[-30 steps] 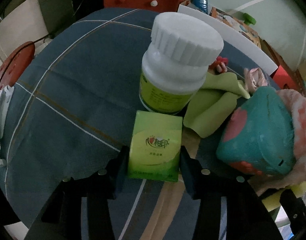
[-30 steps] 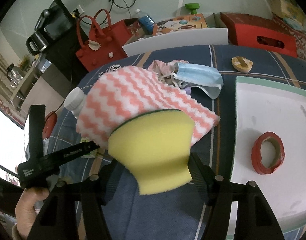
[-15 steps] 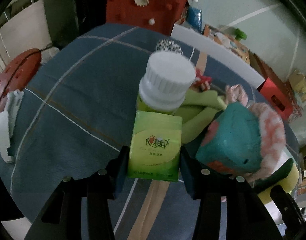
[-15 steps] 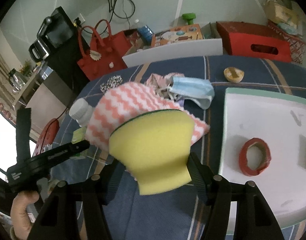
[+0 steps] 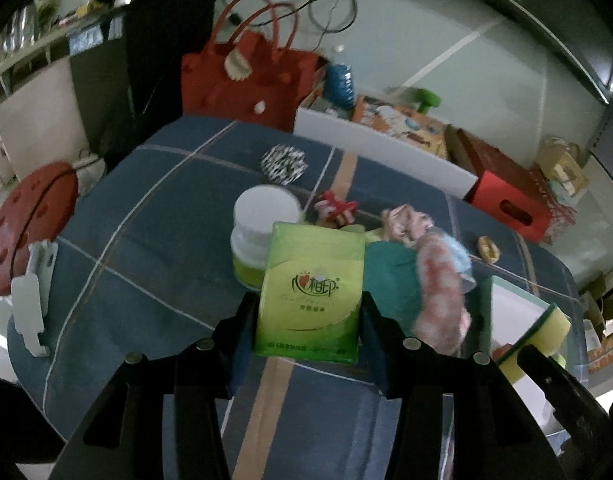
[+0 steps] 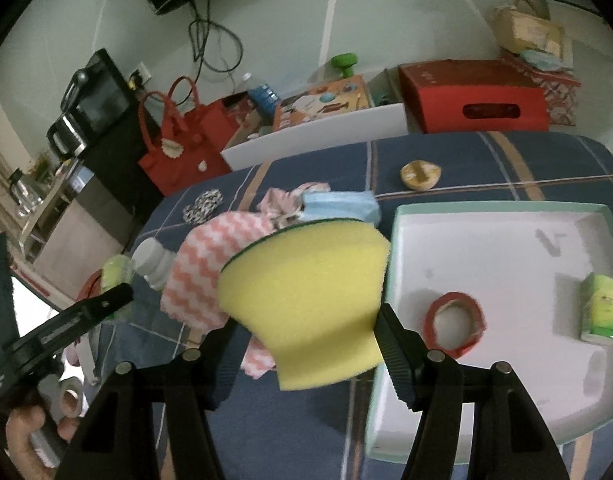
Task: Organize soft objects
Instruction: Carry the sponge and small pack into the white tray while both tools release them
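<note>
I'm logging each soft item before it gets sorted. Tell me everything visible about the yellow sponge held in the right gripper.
The yellow sponge is a thick foam block with a thin dark green scouring layer along its far edge. It looks porous and squashy: the right gripper pinches its near end between both black pads, so it narrows there and flares wider away from them. It is held above the blue checked tablecloth, beside the white tray, and partly hides a pink-and-white zigzag cloth behind it. The left wrist view shows it too.

Green tissue pack (image 5: 310,292) upright, raised off the table, yellow sponge (image 6: 306,300) squeezed, pink-white cloth (image 6: 202,276) draped behind
</note>
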`<state>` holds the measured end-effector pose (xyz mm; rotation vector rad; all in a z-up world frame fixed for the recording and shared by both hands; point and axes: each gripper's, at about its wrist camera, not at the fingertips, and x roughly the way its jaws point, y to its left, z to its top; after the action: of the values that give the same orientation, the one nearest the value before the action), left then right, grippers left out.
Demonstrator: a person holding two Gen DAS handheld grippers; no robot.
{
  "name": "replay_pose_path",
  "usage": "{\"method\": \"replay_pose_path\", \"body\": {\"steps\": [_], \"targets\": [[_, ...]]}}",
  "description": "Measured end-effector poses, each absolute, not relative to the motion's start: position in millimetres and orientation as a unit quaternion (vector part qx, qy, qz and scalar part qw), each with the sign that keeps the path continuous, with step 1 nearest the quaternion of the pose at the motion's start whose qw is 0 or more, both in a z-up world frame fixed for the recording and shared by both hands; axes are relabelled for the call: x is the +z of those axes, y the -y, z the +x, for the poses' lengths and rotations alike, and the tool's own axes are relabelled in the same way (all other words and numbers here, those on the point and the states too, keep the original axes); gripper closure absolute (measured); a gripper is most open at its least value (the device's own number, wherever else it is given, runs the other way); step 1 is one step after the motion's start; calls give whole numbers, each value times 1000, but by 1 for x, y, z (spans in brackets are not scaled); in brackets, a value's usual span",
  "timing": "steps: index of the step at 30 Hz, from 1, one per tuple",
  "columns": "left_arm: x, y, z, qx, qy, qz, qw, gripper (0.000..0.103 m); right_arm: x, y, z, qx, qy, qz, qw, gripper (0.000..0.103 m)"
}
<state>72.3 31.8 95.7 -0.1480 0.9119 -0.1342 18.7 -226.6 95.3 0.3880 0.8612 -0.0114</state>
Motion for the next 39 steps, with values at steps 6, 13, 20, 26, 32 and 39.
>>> {"method": "replay_pose_path", "body": {"steps": [6,13,20,26,32,39], "targets": [[118,-3,59,-104,-418,-53,901,53,100,254,14,-46,-414,195,888,38],[125,39,56,-155,-424,-24,892,53,102,302,4,-114,-411,217,878,38],[130,85,54,-203,-433,-8,878,53,90,357,-10,-192,-418,245,854,37],[116,131,54,-239,-450,20,860,53,81,389,-23,-222,-418,276,837,37],[103,180,55,-272,-459,52,844,53,78,399,-26,-231,-417,289,830,37],[79,229,64,-298,-470,84,827,53,76,411,-24,-249,-412,290,827,37]]}}
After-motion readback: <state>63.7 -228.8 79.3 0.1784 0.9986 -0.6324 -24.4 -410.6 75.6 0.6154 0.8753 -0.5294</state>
